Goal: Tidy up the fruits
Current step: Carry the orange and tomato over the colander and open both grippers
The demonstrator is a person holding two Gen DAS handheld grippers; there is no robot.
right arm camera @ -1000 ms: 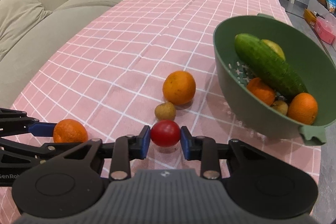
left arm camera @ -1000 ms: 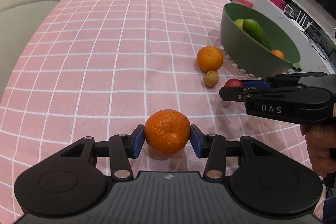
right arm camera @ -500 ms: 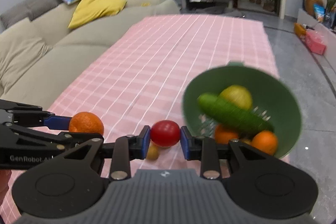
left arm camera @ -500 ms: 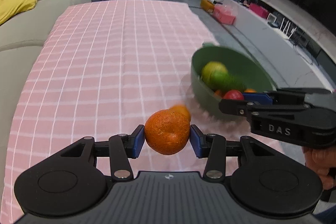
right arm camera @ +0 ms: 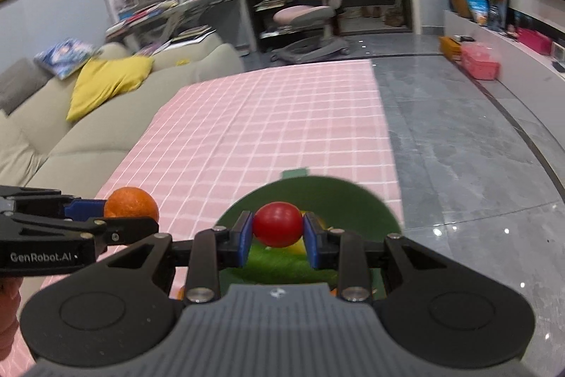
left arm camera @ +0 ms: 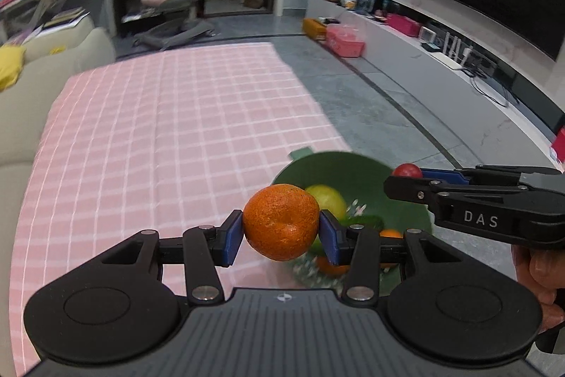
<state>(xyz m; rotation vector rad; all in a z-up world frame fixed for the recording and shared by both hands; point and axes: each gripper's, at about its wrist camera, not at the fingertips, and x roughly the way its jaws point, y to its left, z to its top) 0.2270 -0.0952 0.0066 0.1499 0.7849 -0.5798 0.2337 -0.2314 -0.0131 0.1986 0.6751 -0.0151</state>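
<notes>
My left gripper (left arm camera: 281, 237) is shut on an orange tangerine (left arm camera: 280, 222), held in the air at the near left edge of a green bowl (left arm camera: 356, 172). My right gripper (right arm camera: 278, 237) is shut on a small red tomato (right arm camera: 278, 224), held over the same green bowl (right arm camera: 339, 196). Inside the bowl lie a yellow-green fruit (left arm camera: 326, 200), a cucumber (left arm camera: 365, 221) and small oranges (left arm camera: 390, 233), partly hidden by the fingers. In the left wrist view the right gripper (left arm camera: 406, 172) comes in from the right with the tomato (left arm camera: 406, 170). In the right wrist view the left gripper (right arm camera: 120, 212) and tangerine (right arm camera: 130, 205) show at the left.
The bowl stands near the right edge of a table covered by a pink checked cloth (left arm camera: 169, 136). A beige sofa (right arm camera: 70, 143) with a yellow cushion (right arm camera: 106, 80) runs along the left side. Grey floor (right arm camera: 459, 143) lies right of the table. A hand (left arm camera: 540, 274) holds the right gripper.
Both grippers rose off the table with their fruit and moved toward and over the green bowl. The loose orange and small brown fruit on the cloth have dropped out of view.
</notes>
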